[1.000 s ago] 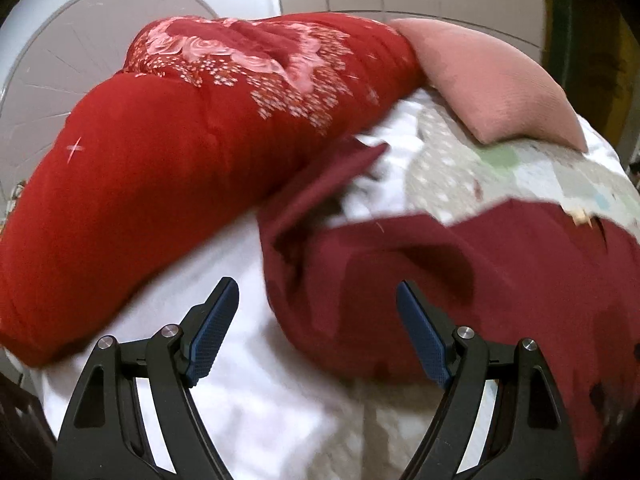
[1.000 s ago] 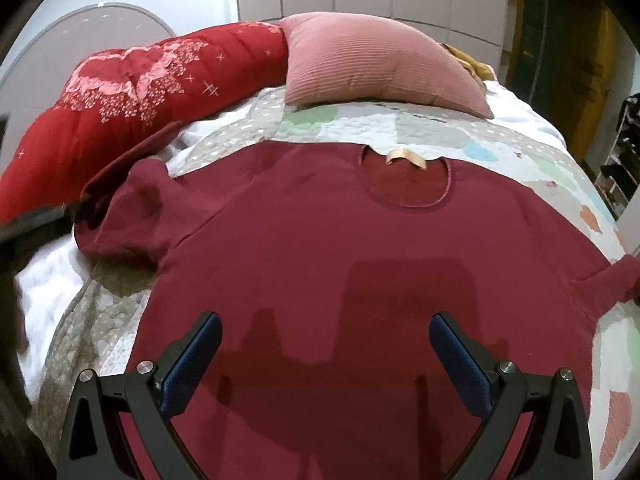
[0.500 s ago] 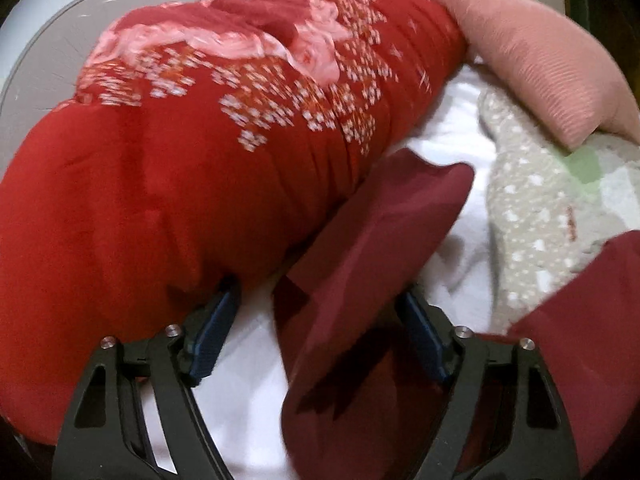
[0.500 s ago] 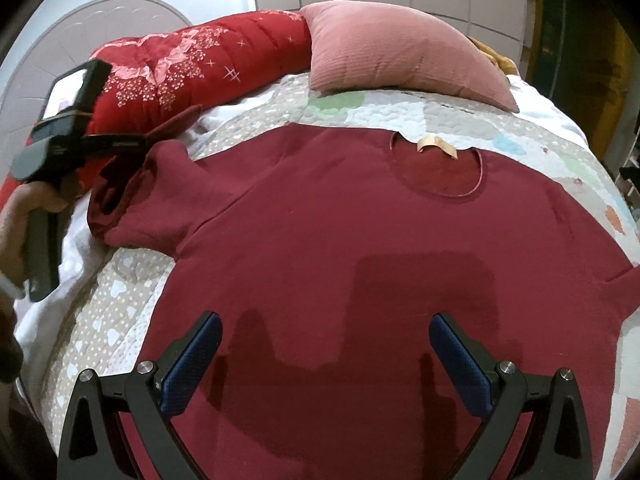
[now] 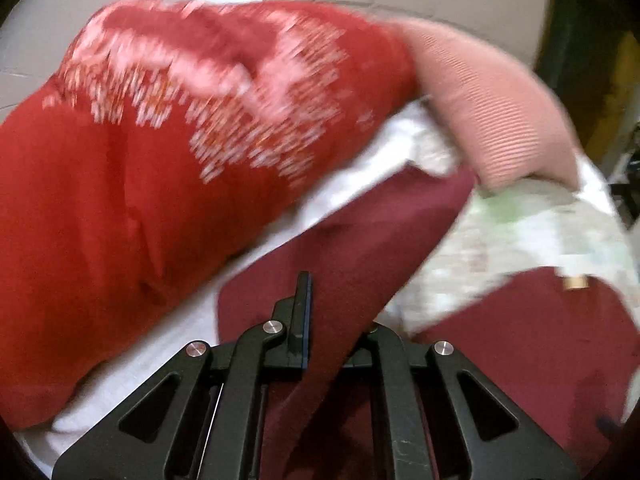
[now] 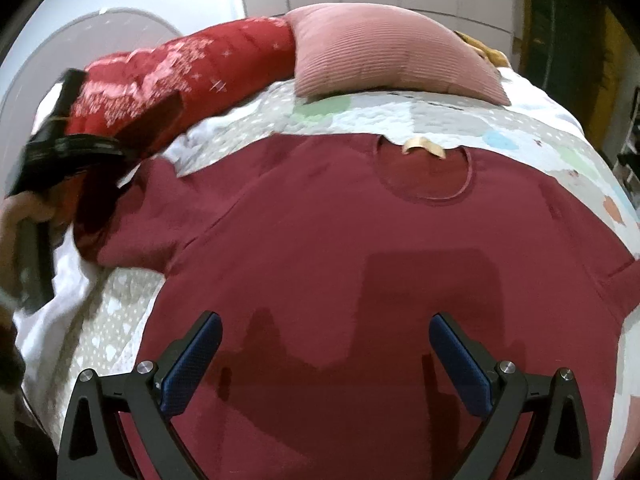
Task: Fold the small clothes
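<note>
A dark red long-sleeved shirt [image 6: 340, 240] lies flat, front up, on the patchwork bedspread [image 6: 440, 116], neckline and tan label [image 6: 424, 146] toward the pillows. Its left sleeve [image 5: 360, 240] is bunched at the bed's left side. My left gripper [image 5: 310, 312] is shut on that sleeve, and the cloth drapes over its right finger. In the right wrist view the left gripper's body [image 6: 68, 148] shows at the far left, with a hand [image 6: 16, 216] on it. My right gripper [image 6: 324, 320] hovers open over the shirt's lower body, holding nothing.
A rolled red floral quilt [image 5: 160, 160] lies along the bed's left side, right beside the held sleeve. A pink ribbed pillow [image 6: 380, 52] sits at the bed's head. White sheet [image 5: 140, 364] shows at the left edge. A rounded pale headboard [image 5: 80, 20] and cupboards stand behind.
The left gripper moved onto the bunched sleeve and went from wide open to shut on it; the sleeve now stretches out from its jaws. The right gripper stays open over the shirt.
</note>
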